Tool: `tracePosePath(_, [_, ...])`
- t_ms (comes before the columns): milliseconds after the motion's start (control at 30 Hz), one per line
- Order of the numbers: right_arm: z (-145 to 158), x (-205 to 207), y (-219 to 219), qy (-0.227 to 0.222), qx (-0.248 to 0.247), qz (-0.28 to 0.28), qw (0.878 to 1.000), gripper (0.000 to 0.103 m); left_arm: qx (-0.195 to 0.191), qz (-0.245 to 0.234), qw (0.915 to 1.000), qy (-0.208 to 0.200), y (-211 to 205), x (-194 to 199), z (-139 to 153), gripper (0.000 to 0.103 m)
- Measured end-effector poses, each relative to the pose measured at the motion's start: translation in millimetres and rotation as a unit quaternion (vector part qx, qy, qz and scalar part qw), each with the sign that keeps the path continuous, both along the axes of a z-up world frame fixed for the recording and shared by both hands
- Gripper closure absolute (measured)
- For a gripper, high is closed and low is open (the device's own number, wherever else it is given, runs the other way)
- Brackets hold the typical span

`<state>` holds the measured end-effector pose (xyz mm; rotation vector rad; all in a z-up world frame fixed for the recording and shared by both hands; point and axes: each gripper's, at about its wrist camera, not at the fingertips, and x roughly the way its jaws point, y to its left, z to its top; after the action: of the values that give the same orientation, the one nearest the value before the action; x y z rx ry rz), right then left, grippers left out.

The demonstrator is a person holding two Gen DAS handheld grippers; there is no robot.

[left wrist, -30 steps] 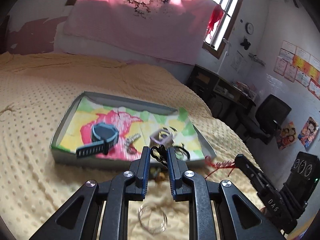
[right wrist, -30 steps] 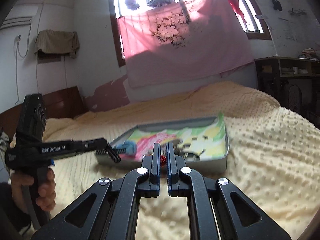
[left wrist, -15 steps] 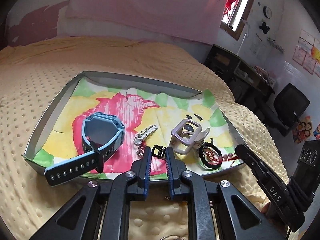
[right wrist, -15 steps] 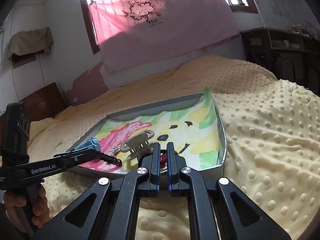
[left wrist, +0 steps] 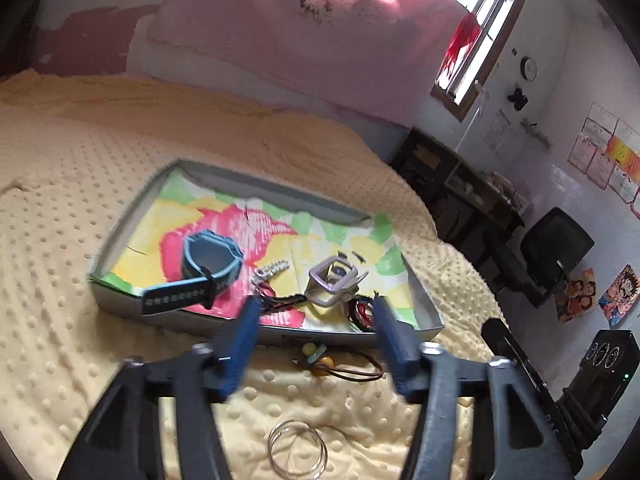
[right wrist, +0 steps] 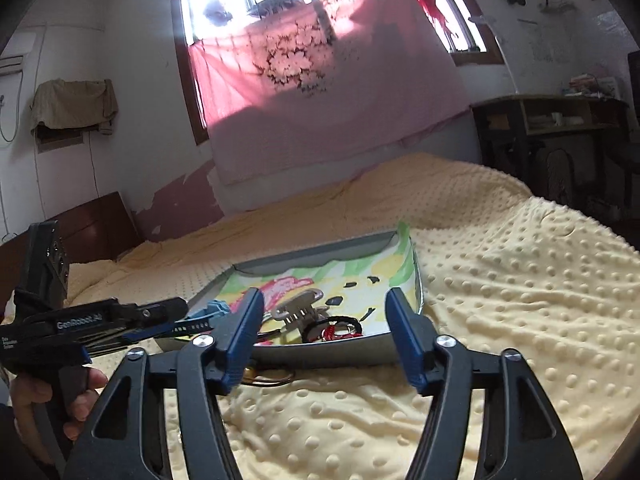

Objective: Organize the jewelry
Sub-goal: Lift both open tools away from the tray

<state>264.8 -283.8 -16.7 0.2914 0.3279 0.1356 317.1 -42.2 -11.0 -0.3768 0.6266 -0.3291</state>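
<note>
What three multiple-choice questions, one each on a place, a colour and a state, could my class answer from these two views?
1. Where do the thin wire rings lie?
A. on the blanket in front of the tray
B. inside the tray
C. on the desk

2. What colour is the watch in the tray?
A. red
B. blue
C. white

3. How does the left hand-held gripper stand?
A. shut on the watch
B. shut on nothing
C. open, holding nothing

Answers:
1 A: the rings rest on the yellow blanket, nearer the camera than the tray's front wall.
2 B: its strap and case are blue.
3 C: its fingers are spread wide with nothing between them.
</note>
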Motion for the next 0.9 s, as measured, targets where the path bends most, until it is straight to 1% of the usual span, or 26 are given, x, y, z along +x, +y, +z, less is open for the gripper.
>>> tracePosePath(67, [11,-20,3,-0.016,-0.003,0.002,1.0,0.028,0.0,0.005,0.9996,-0.027,5,-21,11,0.033])
tracePosePath(100, [16,-29,4,-0.021,-0.006,0.003,1.0,0.017,0.002,0.003,0.9994,-0.035,7,-31,16,0.026])
tracePosePath(133, [20,-37,5,-0.025,-0.008,0.003,1.0,0.011,0.007,0.004,0.9991,-0.04,8,-42,21,0.015])
tracePosePath(200, [28,-58,8,-0.038,-0.012,-0.002,0.999,0.006,0.019,0.018,0.9976,-0.064,12,-68,31,0.003])
tracePosePath(233, [31,-66,9,-0.042,-0.013,-0.005,0.999,0.002,0.025,0.021,0.9961,-0.082,14,-83,36,0.0])
tracePosePath(267, [36,-78,10,-0.048,-0.013,-0.008,0.999,0.001,0.034,0.02,0.9944,-0.098,14,-97,42,0.0])
tracePosePath(400, [50,-116,13,-0.067,-0.012,-0.009,0.998,0.001,0.069,0.033,0.9875,-0.138,17,-143,58,0.0])
tracePosePath(533, [64,-156,20,-0.082,-0.033,-0.004,0.996,0.001,0.096,0.053,0.9799,-0.167,22,-186,68,0.0])
tracePosePath(600, [68,-174,22,-0.088,-0.037,-0.002,0.995,0.001,0.106,0.062,0.9786,-0.165,25,-205,67,0.0])
tracePosePath(700, [71,-199,27,-0.089,-0.046,0.007,0.995,0.001,0.099,0.072,0.9795,-0.16,32,-229,60,0.0])
tracePosePath(900, [69,-238,36,-0.059,-0.072,0.031,0.995,0.001,0.102,0.087,0.9807,-0.142,39,-266,44,0.0])
